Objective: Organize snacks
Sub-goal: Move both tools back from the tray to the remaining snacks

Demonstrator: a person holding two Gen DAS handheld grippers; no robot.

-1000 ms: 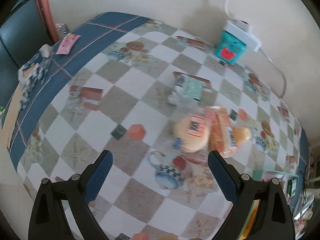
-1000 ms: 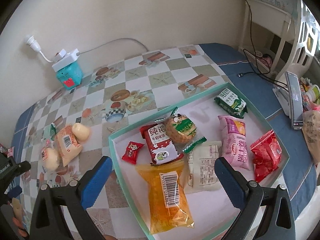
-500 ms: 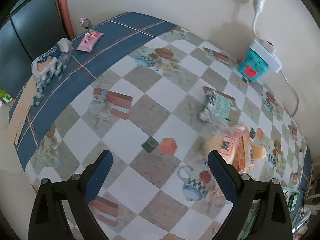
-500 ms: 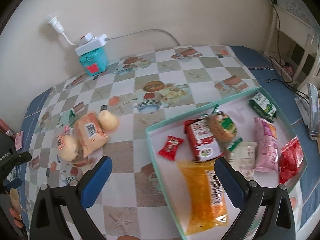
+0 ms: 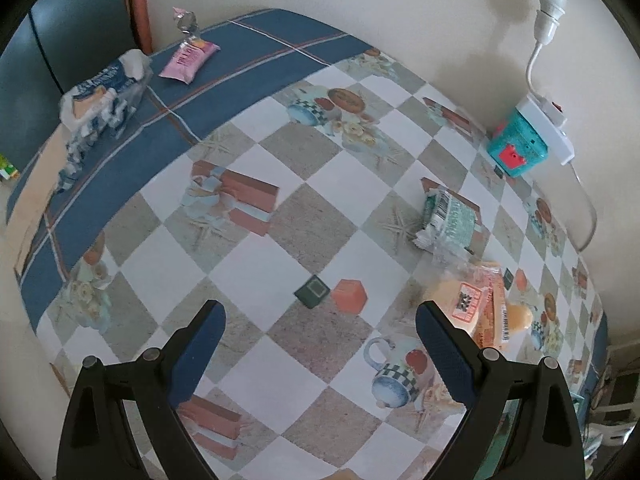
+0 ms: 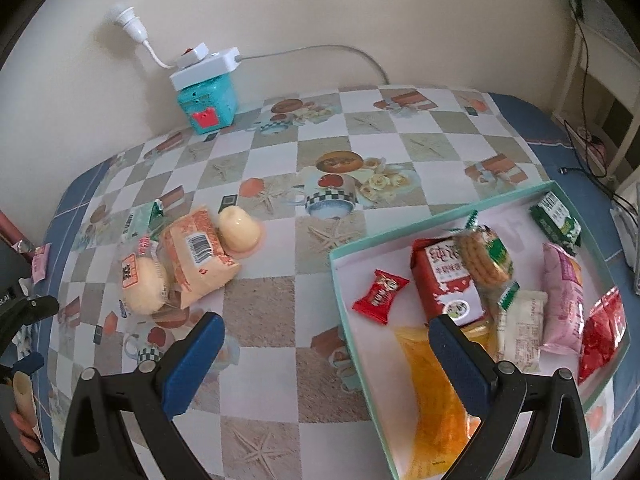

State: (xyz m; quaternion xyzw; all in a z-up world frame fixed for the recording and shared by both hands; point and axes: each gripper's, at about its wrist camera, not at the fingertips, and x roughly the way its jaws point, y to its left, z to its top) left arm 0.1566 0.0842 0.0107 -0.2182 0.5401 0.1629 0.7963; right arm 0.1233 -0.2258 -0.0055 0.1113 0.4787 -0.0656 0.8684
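Note:
Loose snacks lie on the checked tablecloth: an orange packet (image 6: 198,256), a wrapped bun (image 6: 144,286), a pale jelly cup (image 6: 239,229) and a green-white packet (image 5: 450,218). A pink packet (image 5: 190,55) lies at the far blue border. A teal-rimmed tray (image 6: 336,280) on the right holds several snacks, among them an orange pack (image 6: 430,384) and a small red candy (image 6: 380,294). My left gripper (image 5: 318,326) is open and empty above the table, left of the bun. My right gripper (image 6: 326,340) is open and empty over the tray's left edge.
A teal box (image 6: 206,106) with a white power strip (image 6: 204,65) on top stands by the wall. A tissue pack (image 5: 102,100) lies on the left blue border. A phone and cables are at the far right edge.
The left gripper has swung left, so the snack cluster has shifted to the right of its view. The right gripper has moved left from above the tray toward its left edge.

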